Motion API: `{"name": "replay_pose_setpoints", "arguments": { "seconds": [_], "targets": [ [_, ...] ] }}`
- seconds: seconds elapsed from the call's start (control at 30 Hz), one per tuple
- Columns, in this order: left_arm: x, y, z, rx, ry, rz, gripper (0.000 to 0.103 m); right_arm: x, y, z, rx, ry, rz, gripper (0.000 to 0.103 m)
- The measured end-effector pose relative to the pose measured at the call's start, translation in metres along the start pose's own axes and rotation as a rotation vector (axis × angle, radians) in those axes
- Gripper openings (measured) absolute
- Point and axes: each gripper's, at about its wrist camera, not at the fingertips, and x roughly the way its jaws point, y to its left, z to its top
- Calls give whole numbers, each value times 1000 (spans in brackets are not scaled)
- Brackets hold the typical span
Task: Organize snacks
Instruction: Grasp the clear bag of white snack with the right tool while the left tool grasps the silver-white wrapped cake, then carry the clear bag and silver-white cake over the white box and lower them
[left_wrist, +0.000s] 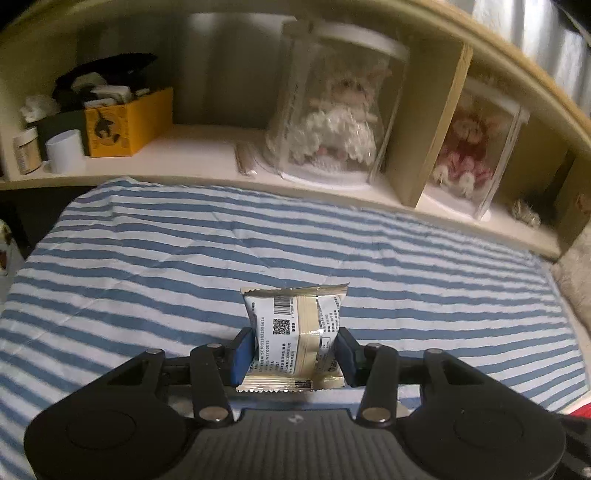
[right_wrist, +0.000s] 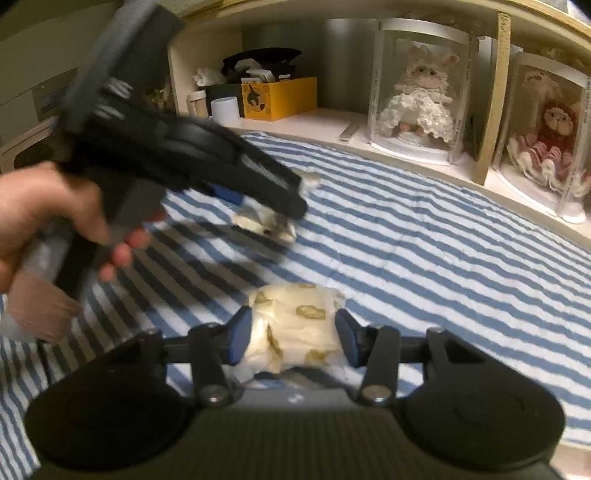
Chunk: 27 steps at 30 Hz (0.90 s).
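Between the blue pads of the left gripper (left_wrist: 294, 354) a cream snack packet (left_wrist: 295, 325) is clamped, its printed back with barcode turned up, the jaws closed to the packet's width. The right gripper (right_wrist: 293, 341) is likewise closed on a second snack packet (right_wrist: 295, 325), pale with brownish patches, pinched at both sides. Both packets are held over the striped bedspread (left_wrist: 147, 258), whether lifted clear or resting on it cannot be told. In the right wrist view the left gripper is seen blurred, gripped by a hand (right_wrist: 40, 221). Behind the bed a shelf (left_wrist: 192, 155) carries a yellow box (left_wrist: 129, 122), a white cup (left_wrist: 65, 151) and two cased dolls (left_wrist: 332, 110). No gathered pile or snack container is shown, so the task is judged early: two packets picked up, their placing still to be done.
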Motion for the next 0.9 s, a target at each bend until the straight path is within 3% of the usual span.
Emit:
{"name": "replay_pose_setpoints", "arguments": {
  "seconds": [0.2, 0.23, 0.27, 0.33, 0.6, 0.67, 0.8, 0.9],
  "targets": [
    [-46, 7, -23, -9, 7, -48, 49, -8, 14, -18, 21, 90, 83, 53],
    [-52, 7, -28, -9, 9, -52, 49, -10, 18, -20, 10, 97, 91, 60],
    [-57, 8, -33, -9, 13, -56, 49, -10, 20, -20, 1, 103, 89, 72],
    [-68, 10, -42, -14, 20, -61, 49, -8, 24, -20, -7, 104, 48, 79],
    [-99, 25, -66, -45, 15, -67, 49, 28, 11, -7, 145, 191, -14, 79],
    [-101, 29, -70, -50, 24, -64, 49, 37, 12, -6, 164, 211, -12, 75],
    [-110, 31, -76, -48, 31, -56, 49, 38, 24, -10, 158, 189, -36, 52],
    [-119, 31, -81, -32, 33, -47, 49, 23, 30, -14, 169, 155, -38, 48]
  ]
}}
